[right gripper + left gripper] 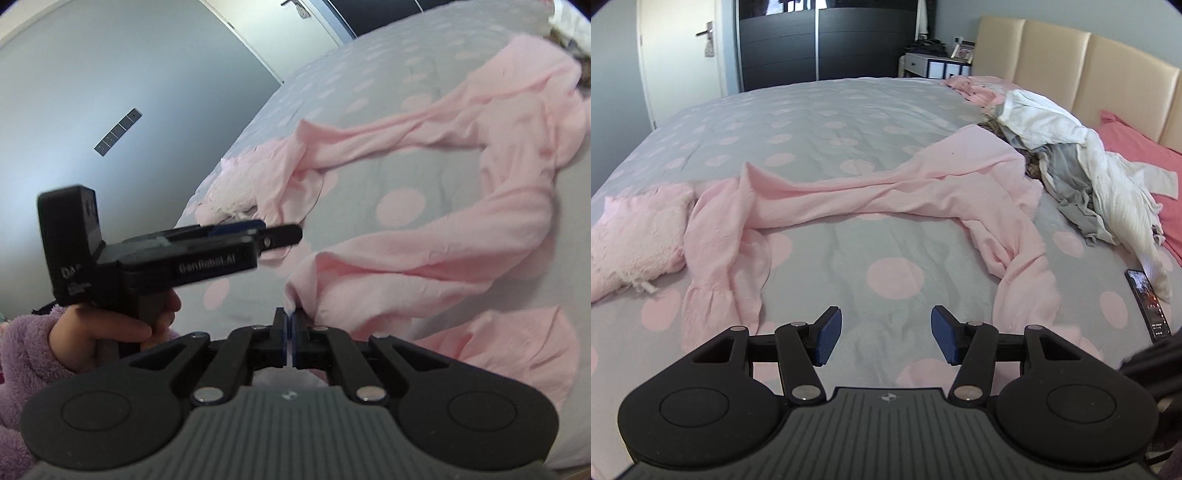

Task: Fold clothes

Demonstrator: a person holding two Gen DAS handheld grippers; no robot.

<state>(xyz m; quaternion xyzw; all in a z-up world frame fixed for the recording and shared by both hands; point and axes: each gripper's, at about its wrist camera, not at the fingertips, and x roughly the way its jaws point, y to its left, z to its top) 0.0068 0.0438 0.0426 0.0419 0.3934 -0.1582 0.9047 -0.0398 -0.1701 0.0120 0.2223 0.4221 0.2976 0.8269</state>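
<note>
Polka-dot bed (849,110) — "GenRobot.AI" left gripper (275,236)

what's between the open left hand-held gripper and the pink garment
Only bare spotted duvet lies between the left hand-held gripper and the pink garment, in the left wrist view.

Two wrist fisheyes, both angled down over the bed (820,110).

Left wrist view: above the near edge, looks across the bed toward the headboard (1071,62) and wardrobe (820,40). Right wrist view: lower, closer, rolled, faces the wall (110,74) side; sees the left gripper (280,236) side-on. Shared: pink garment (886,192) (461,147), spotted cover.
</note>
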